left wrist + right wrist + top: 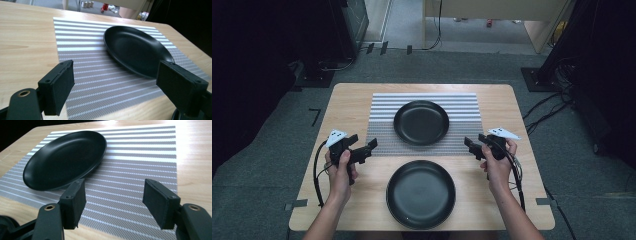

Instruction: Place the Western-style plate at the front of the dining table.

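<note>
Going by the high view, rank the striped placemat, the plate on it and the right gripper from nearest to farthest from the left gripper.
1. Striped placemat: its near left corner lies just beyond the left gripper.
2. Plate on the mat: mid-table, farther right.
3. Right gripper: across the table, at the mat's right edge.

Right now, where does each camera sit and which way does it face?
High view: above the person's side, looking forward and down on the table; forearms, left claw, right claw.
Left gripper view: rides the left claw, facing the plate on the striped mat; own open jaws.
Right gripper view: rides the right claw, facing that plate; own open jaws.
All share it.
</note>
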`<state>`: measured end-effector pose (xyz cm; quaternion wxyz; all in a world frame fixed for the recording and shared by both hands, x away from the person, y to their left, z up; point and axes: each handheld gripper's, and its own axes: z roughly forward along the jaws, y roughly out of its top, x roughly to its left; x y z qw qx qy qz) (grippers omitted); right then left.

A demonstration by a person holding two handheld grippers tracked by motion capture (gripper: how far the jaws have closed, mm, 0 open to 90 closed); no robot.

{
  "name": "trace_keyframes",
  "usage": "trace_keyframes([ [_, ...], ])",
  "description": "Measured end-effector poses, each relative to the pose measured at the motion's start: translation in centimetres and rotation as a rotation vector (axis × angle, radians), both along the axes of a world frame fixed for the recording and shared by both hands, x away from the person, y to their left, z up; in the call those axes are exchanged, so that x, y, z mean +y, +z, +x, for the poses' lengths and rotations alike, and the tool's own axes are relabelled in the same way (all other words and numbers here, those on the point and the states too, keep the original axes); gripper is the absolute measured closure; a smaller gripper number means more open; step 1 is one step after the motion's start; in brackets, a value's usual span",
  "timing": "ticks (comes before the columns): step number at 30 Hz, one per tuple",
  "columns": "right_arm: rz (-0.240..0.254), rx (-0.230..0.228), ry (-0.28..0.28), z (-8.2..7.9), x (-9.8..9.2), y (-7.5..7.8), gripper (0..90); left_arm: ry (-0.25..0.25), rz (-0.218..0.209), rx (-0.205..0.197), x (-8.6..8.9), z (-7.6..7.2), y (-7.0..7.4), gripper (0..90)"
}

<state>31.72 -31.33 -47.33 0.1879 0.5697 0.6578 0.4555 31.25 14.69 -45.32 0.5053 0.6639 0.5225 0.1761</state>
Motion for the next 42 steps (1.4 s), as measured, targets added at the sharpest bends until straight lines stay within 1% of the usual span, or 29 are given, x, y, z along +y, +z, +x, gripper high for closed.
trace_keyframes([
  [5, 0.0, -0.005, 0.0, -1.2, -0.8, -0.3, 34.8, 0.004, 0.018, -0.011, 0.4, -1.1, -0.5, 14.7],
  [9, -0.002, -0.006, -0.006, -2.2, -1.6, -0.4, 34.8, 0.012, 0.021, -0.016, 0.8, -1.8, -1.0, 14.2],
  [14, -0.005, -0.003, -0.017, -3.4, -2.7, -0.8, 34.8, 0.027, 0.03, -0.001, 1.8, -2.6, -1.8, 14.2],
  [17, -0.005, 0.0, -0.028, -4.2, -3.6, -1.2, 34.8, 0.038, 0.036, 0.002, 2.4, -3.2, -2.2, 14.2],
  [21, 0.003, 0.008, -0.043, -5.1, -4.8, -1.8, 35.0, 0.044, 0.059, 0.01, 3.4, -3.9, -2.7, 14.2],
  [26, -0.002, 0.018, -0.065, -6.2, -6.4, -2.7, 35.2, 0.078, 0.065, 0.021, 5.0, -4.6, -3.5, 14.2],
  [28, 0.0, 0.024, -0.073, -6.6, -7.0, -2.9, 35.3, 0.091, 0.075, 0.029, 5.5, -4.9, -4.0, 14.2],
  [32, -0.009, 0.027, -0.088, -7.6, -8.1, -3.2, 35.2, 0.098, 0.101, 0.037, 6.2, -5.4, -4.6, 14.1],
  [38, -0.021, 0.033, -0.11, -8.8, -9.6, -3.7, 35.1, 0.1, 0.117, 0.054, 7.1, -6.0, -5.3, 13.5],
  [42, -0.031, 0.045, -0.123, -9.6, -10.5, -4.2, 34.9, 0.111, 0.128, 0.062, 7.6, -6.5, -5.7, 13.5],
])
